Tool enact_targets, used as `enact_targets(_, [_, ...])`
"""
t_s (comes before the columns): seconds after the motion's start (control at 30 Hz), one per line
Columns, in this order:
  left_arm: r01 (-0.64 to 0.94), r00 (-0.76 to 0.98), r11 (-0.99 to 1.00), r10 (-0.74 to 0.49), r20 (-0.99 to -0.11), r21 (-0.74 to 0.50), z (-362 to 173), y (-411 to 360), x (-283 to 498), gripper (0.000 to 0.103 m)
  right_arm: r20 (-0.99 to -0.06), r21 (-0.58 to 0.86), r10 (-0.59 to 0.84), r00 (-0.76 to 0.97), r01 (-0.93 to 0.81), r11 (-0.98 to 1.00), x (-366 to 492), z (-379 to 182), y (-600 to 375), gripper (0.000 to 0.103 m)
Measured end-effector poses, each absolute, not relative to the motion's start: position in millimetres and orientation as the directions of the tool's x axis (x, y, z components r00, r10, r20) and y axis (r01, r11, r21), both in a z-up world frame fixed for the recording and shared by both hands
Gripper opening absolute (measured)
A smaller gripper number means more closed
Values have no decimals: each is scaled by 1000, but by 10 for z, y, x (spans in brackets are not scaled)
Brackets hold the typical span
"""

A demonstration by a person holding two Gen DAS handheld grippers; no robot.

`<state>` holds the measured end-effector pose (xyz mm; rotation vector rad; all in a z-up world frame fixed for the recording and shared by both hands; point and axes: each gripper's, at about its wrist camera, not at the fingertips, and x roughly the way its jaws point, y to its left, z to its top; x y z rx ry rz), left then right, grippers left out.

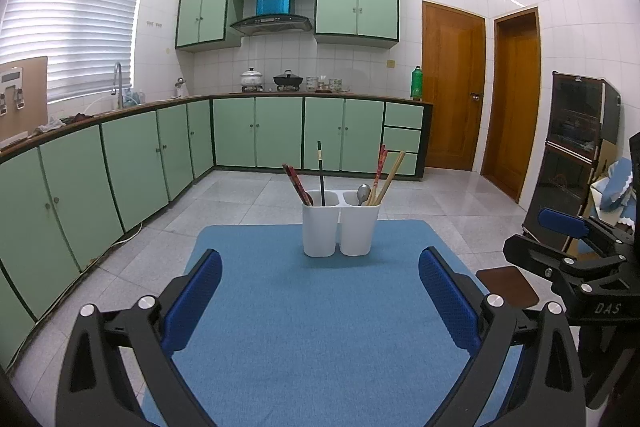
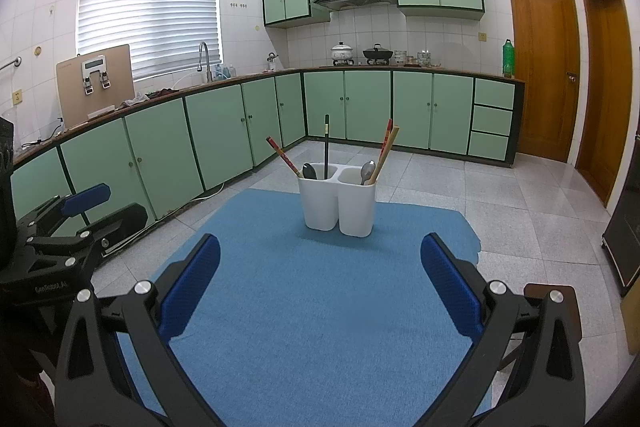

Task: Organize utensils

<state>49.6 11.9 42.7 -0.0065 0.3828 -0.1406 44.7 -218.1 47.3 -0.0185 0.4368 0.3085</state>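
Note:
A white two-compartment utensil holder [image 1: 340, 227] [image 2: 338, 203] stands upright on a blue mat [image 1: 320, 307] [image 2: 320, 287]. Its left cup holds red chopsticks [image 1: 297, 185] [image 2: 282, 155], a black chopstick [image 1: 321, 171] [image 2: 326, 145] and a dark spoon [image 2: 309, 171]. Its right cup holds a metal spoon [image 1: 363, 193] [image 2: 367, 171] and red and wooden chopsticks [image 1: 386, 173] [image 2: 385, 153]. My left gripper [image 1: 320, 267] is open, a short way in front of the holder, nothing between its fingers. My right gripper [image 2: 320, 255] is open too and holds nothing.
The mat covers a small table over a grey tiled floor [image 1: 240, 195]. Green kitchen cabinets [image 1: 120, 155] [image 2: 200, 127] run along the left and back. Two wooden doors [image 1: 452, 83] are at the right. A dark cabinet [image 1: 576, 147] stands at the far right.

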Motion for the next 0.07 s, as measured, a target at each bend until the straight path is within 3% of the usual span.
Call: enact_targets(0.07, [135,919,990,-137,-371,-30,429,120,492,97,-419,48,290,860,-299,953,453,478,-2181,97])
